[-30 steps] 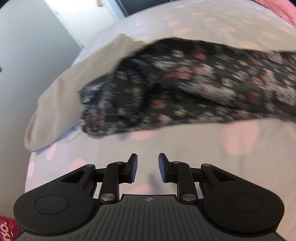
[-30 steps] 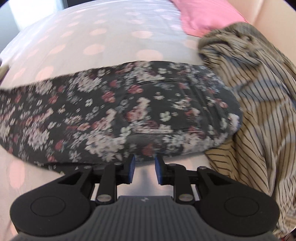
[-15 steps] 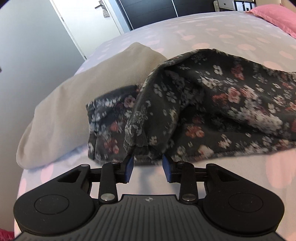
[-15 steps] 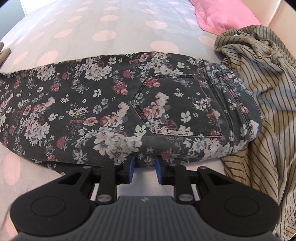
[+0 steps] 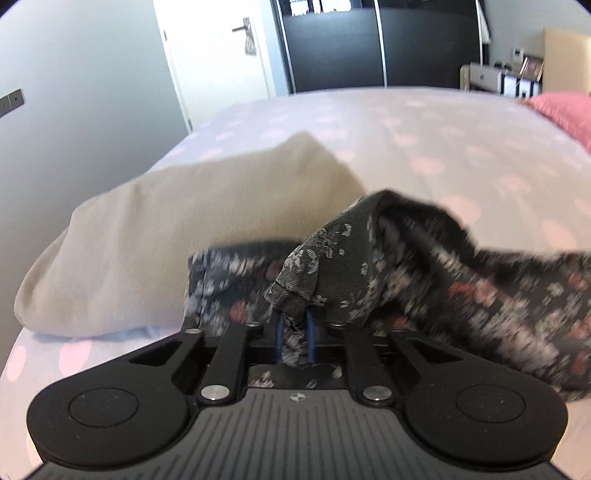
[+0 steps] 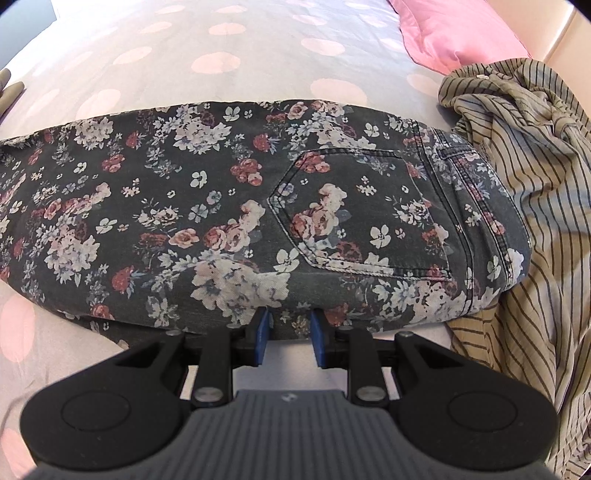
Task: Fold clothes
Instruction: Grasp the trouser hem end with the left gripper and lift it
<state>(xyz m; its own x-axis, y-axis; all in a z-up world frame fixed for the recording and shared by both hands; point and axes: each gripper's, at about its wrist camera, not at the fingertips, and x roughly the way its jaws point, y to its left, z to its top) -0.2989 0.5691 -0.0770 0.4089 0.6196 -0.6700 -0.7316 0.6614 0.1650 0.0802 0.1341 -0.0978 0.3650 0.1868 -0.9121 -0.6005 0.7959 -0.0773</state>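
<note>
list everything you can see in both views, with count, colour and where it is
floral denim trousers: 1, dark grey with pink and white flowers, lying across the bed, leg end lifted in the left tool
striped shirt: 1, beige with dark stripes, crumpled right of the trousers' waistband
beige folded garment: 1, beige, near the bed's left edge, behind the trouser leg
pink pillow: 1, pink, far right of the bed
polka-dot bedsheet: 1, pale lilac with pink dots, under everything
white door: 1, white, behind the bed
dark wardrobe: 1, black, far wall
left tool: 1, black, blue pads, shut on the trouser hem
right tool: 1, black, blue pads, open at the trousers' near edge
</note>
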